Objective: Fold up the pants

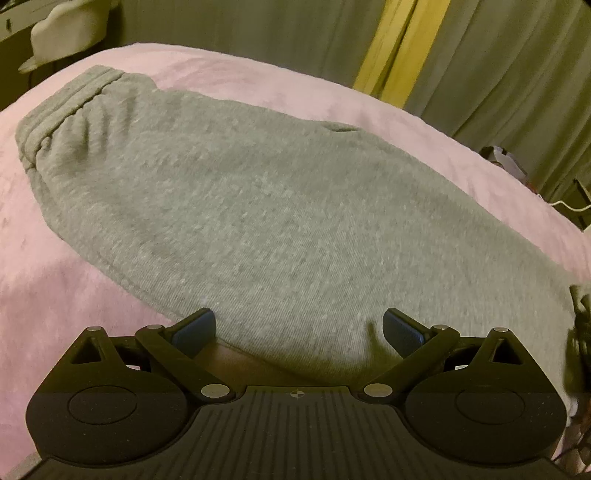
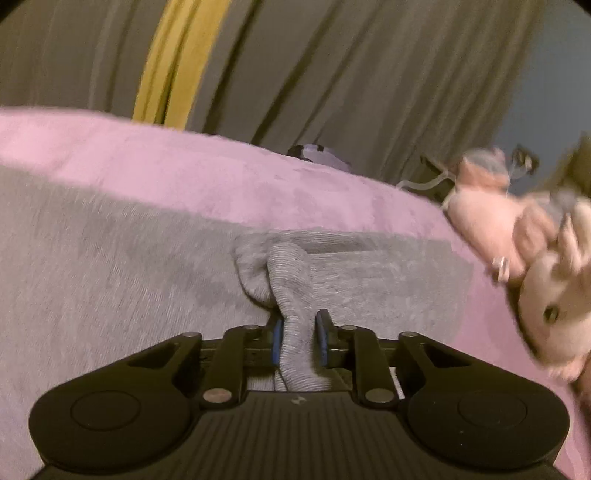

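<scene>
Grey sweatpants (image 1: pixel 258 221) lie flat on a pink blanket (image 1: pixel 55 295), with the elastic waistband (image 1: pixel 62 107) at the far left. My left gripper (image 1: pixel 299 330) is open, its blue pads on either side of the near edge of the pants, holding nothing. In the right wrist view the pants (image 2: pixel 110 277) spread to the left. My right gripper (image 2: pixel 299 334) is shut on a ribbed grey cuff (image 2: pixel 291 280) of the pants, which is bunched and pulled up between the fingers.
A pink plush toy (image 2: pixel 535 258) lies on the blanket (image 2: pixel 221 177) to the right of the cuff. Olive curtains (image 1: pixel 498 55) with a yellow strip (image 1: pixel 399 48) hang behind the bed. A white object (image 1: pixel 62 33) sits at the far left.
</scene>
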### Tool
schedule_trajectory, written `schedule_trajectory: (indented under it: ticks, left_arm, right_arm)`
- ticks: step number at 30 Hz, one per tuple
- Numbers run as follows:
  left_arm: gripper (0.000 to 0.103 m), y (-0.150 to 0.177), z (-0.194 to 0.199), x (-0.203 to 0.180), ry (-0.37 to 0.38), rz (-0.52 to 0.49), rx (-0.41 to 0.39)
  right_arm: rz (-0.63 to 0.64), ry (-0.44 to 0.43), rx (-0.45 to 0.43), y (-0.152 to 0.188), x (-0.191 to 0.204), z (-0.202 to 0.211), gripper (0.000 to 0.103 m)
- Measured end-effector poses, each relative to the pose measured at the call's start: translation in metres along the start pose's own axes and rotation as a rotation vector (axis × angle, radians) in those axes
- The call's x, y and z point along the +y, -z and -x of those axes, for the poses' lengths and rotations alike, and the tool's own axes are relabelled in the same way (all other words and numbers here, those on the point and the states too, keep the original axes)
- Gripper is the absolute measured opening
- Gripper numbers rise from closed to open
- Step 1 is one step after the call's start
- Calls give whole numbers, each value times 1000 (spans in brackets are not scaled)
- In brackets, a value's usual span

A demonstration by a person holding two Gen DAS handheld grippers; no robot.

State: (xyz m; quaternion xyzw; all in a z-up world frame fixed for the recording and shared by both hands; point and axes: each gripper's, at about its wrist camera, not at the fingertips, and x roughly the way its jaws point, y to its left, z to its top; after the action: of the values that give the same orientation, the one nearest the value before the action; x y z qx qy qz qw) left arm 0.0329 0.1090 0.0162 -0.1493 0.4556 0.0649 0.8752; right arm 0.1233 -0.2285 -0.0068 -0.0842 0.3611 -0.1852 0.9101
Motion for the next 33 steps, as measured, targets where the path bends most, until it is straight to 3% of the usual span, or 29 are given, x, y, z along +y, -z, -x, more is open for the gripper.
schedule_trajectory:
  ticks: [2,4,6,10,11,14,15,17,20,21,22,24,25,29,31,33]
  left_arm:
    - [101,0,1,3,7,16,-1]
    - [101,0,1,6,14,31,-4]
    - [101,-1,2,7,21,41,-6]
    - [101,-1,4,7,21,49,-15]
    - [101,0,5,7,19,49,-19]
    - [101,1,7,6,17,41,-23]
    - [101,1,7,6,18,39,-22]
    - [101,0,7,4,25,30,-14]
    - [101,-3,5,-2,46,-2,6]
    - [101,-4,4,-6,55,-18,5]
    - [101,-6,4,-10,70,-29,4]
    - [101,-11,3,-21,138,-52,4]
    - [101,-14,1,-27,169,-56,11]
    - [101,-27,-17,-61,301,-74,85]
    - [101,-30,-30,-82,319,-105,109]
    - [101,-31,-44,-105,329,-149,134]
  right_arm:
    - [-56,-22,-33,-9,-7,18,12]
    - [-25,-41,-118,-17,-2,48,9]
    - [0,-130,-193,-19,8,84,9]
    - [213,-340,-274,12,61,137,9]
    - [245,-402,-265,23,72,141,9]
    - [282,-537,-103,49,103,128,10]
    - [314,-533,-63,55,111,123,12]
    - [378,-507,-84,56,116,127,12]
    - [374,-538,-77,42,102,136,27]
    - [342,-555,-82,42,95,142,38]
    - [288,-578,-82,39,80,145,61]
    - [180,-598,-97,35,52,152,90]
    - [123,-594,-112,35,37,153,96]
    - [-22,-483,-84,42,-8,142,97]
    - [-106,-431,-17,47,-20,130,97]
    - [-192,-436,7,48,-31,121,97]
